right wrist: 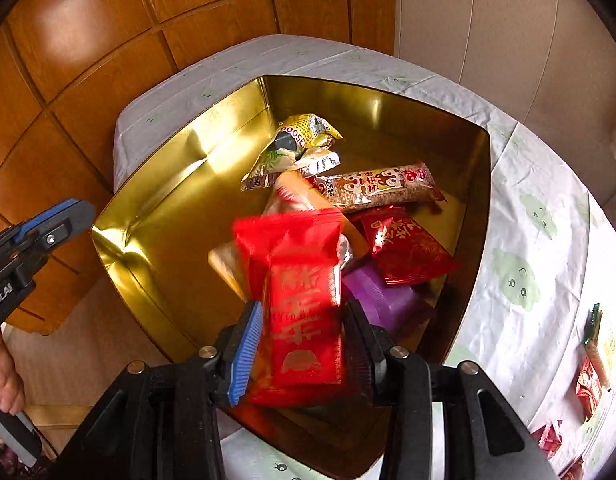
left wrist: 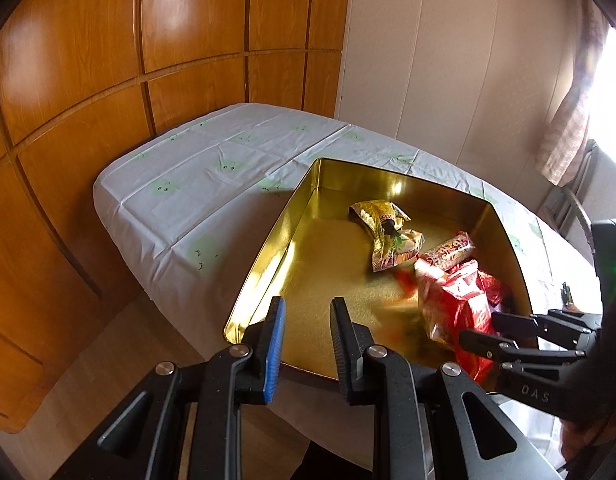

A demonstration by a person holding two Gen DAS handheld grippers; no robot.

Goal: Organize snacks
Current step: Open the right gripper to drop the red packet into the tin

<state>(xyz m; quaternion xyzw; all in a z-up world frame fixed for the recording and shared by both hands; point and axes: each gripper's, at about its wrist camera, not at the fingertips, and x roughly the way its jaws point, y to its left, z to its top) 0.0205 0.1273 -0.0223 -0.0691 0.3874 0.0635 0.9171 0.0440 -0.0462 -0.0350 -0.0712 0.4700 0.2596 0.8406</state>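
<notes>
**Red packet between the right jaws, over the gold tin**

Left gripper (left wrist: 305,334): over the near left corner of the gold tin (left wrist: 267,248). Jaws nearly closed, nothing between them. A hand (right wrist: 5,380) holds its grip at the left edge of the right wrist view.

Gold tin: open, sits on the counter (left wrist: 179,184), which carries a white cloth with pale green prints. The tin's left half is bare. Contents lie toward its right side: a yellow-and-gold packet (right wrist: 295,148) near the far wall; a long brown-and-red bar (right wrist: 382,190) just right of it; a dark red foil packet (right wrist: 406,248) nearer; a purple packet (right wrist: 382,300) in front of that, partly hidden.

Right gripper (right wrist: 301,340): above the tin's near right part. A bright red packet (right wrist: 297,300) with gold lettering stands upright between the jaws, blurred. Cannot tell whether the pads press on it.

Counter, right edge: a few more wrapped snacks (right wrist: 592,368) lie outside the tin, well apart from it.
</notes>
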